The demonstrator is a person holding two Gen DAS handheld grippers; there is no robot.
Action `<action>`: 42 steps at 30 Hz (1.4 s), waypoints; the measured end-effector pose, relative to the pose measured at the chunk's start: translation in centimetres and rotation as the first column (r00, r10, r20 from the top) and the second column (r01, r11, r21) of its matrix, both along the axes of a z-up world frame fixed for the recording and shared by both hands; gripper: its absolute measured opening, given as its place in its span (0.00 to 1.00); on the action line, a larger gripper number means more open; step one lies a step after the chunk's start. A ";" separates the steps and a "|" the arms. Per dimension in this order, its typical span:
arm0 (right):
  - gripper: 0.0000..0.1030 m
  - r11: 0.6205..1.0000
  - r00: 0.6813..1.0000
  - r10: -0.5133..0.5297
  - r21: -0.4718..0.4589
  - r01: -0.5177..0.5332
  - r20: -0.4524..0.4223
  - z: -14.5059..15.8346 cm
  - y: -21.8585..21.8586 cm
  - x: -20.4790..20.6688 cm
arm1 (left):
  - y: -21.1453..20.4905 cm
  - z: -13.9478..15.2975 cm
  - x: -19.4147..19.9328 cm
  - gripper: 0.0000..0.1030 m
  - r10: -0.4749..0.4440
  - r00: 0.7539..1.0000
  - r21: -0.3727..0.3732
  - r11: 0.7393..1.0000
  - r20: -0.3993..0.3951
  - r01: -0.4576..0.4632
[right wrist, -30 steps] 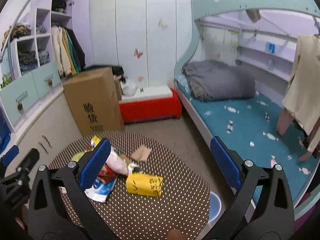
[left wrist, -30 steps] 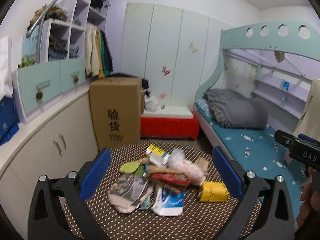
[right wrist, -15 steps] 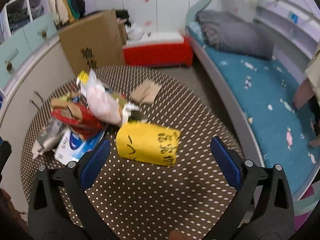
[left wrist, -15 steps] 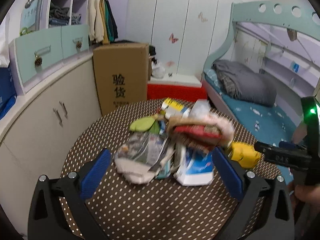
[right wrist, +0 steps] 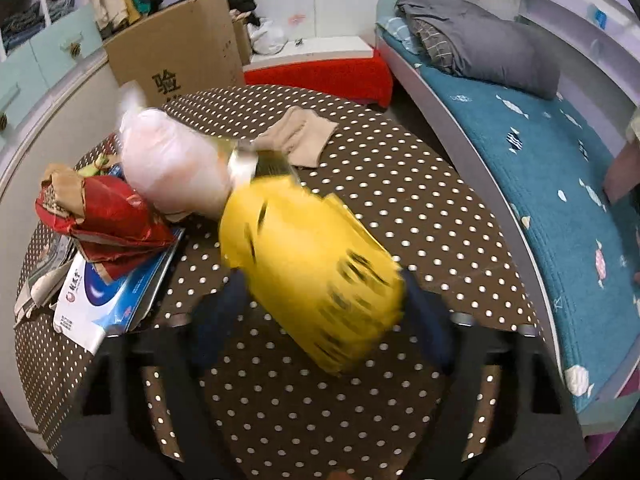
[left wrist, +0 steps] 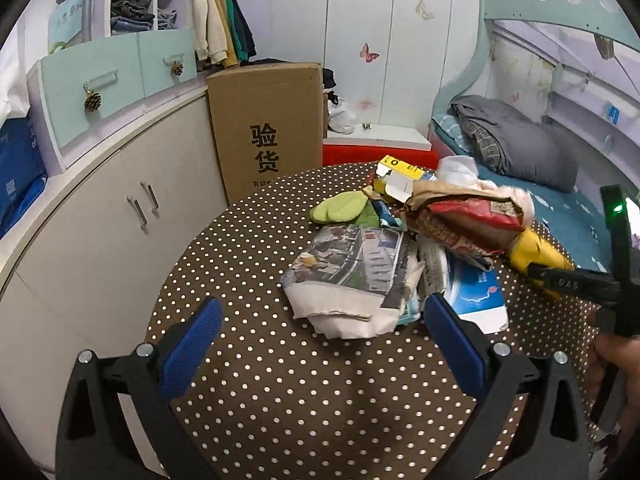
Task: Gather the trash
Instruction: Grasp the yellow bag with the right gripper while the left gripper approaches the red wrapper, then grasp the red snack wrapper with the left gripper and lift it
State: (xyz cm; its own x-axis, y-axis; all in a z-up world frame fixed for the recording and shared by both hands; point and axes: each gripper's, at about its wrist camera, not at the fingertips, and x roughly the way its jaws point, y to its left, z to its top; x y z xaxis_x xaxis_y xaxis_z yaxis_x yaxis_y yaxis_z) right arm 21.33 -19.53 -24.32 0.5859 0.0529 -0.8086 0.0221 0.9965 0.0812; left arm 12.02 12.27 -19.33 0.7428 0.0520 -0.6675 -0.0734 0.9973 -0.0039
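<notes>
A heap of trash lies on the round dotted table: a folded newspaper, a red snack bag, a blue-white box, a green item, a yellow-white carton. My left gripper is open just short of the newspaper. In the right wrist view a yellow bag sits between the blurred fingers of my right gripper, which closes around it; the grip itself is blurred. A pink plastic bag and the red snack bag lie to its left.
A tan cloth piece lies at the table's far side. A cardboard box, a white cabinet and a red-covered bench stand beyond. A bunk bed is on the right.
Both grippers moved forward and down toward the table. The right gripper's fingers came in around the yellow bag, which now fills its view. The left gripper stays open, closer to the newspaper.
</notes>
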 end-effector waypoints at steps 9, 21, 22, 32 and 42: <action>0.73 0.997 1.000 0.026 0.069 -0.026 -0.006 0.1 -1.5 -0.4 | 3.4 -3.2 -0.4 0.96 0.052 0.996 -0.001 0.999 -0.074 -0.052; 0.90 0.996 0.999 -0.039 0.079 0.039 -0.004 1.3 -0.6 0.5 | 2.8 -2.7 -0.4 0.96 0.033 0.999 -0.003 0.999 -0.041 -0.033; 0.90 0.995 0.998 -0.055 0.080 0.056 -0.006 1.4 -0.5 0.8 | 2.5 -2.6 -0.4 0.96 0.028 0.999 -0.004 1.000 -0.034 -0.028; 0.72 1.000 1.000 -0.025 0.018 0.025 -0.002 -0.2 0.1 2.7 | -1.8 -0.9 0.0 0.96 -0.071 0.997 -0.020 0.997 0.020 0.072; 0.53 0.991 0.997 0.082 0.109 -0.081 -0.001 0.5 -3.0 -0.3 | -8.3 -1.4 2.7 0.96 -0.215 0.977 0.052 0.975 -0.003 0.215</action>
State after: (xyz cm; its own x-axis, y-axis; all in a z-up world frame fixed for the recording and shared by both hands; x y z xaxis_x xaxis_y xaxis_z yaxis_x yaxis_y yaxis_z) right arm 21.01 -22.51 -23.77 0.5720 0.1880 -0.7984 -0.0584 0.9802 0.1890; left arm 14.77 3.96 -20.77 0.7419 -0.0747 -0.6663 0.1429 0.9886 0.0483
